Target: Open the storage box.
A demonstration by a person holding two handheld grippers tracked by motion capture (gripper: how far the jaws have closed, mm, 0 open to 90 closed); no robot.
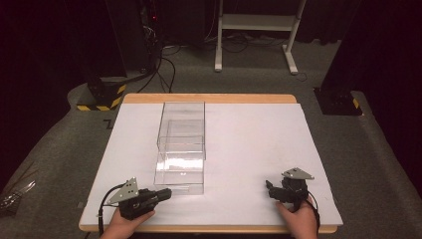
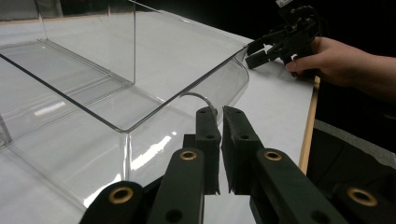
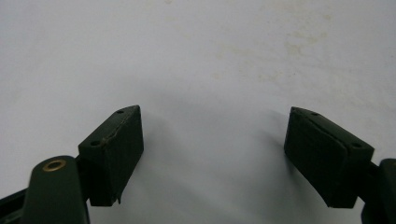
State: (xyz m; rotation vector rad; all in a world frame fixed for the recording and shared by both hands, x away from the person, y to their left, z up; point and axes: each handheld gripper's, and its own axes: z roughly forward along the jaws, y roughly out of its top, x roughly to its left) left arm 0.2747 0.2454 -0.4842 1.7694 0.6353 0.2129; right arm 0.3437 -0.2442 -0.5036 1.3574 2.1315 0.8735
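Observation:
A tall clear plastic box (image 1: 181, 124) stands on the white table mat (image 1: 254, 144), left of centre. A lower clear tray (image 1: 179, 174) lies against its near side. In the left gripper view the tray's (image 2: 93, 154) curved corner is just ahead of my jaws and the tall box (image 2: 93, 42) rises behind it. My left gripper (image 1: 168, 193) (image 2: 220, 140) rests at the near left, shut on nothing, its tips just short of the tray's front wall. My right gripper (image 1: 270, 189) (image 3: 212, 154) sits at the near right, jaws wide open over bare mat, and shows across the table (image 2: 256, 52) held by a hand.
The table's wooden edge (image 1: 209, 98) runs along the far side. Beyond it is grey carpet with a white desk frame (image 1: 256, 30), cables and a black post on a yellow-and-black striped base (image 1: 102, 97). A black base (image 1: 338, 102) stands at the far right.

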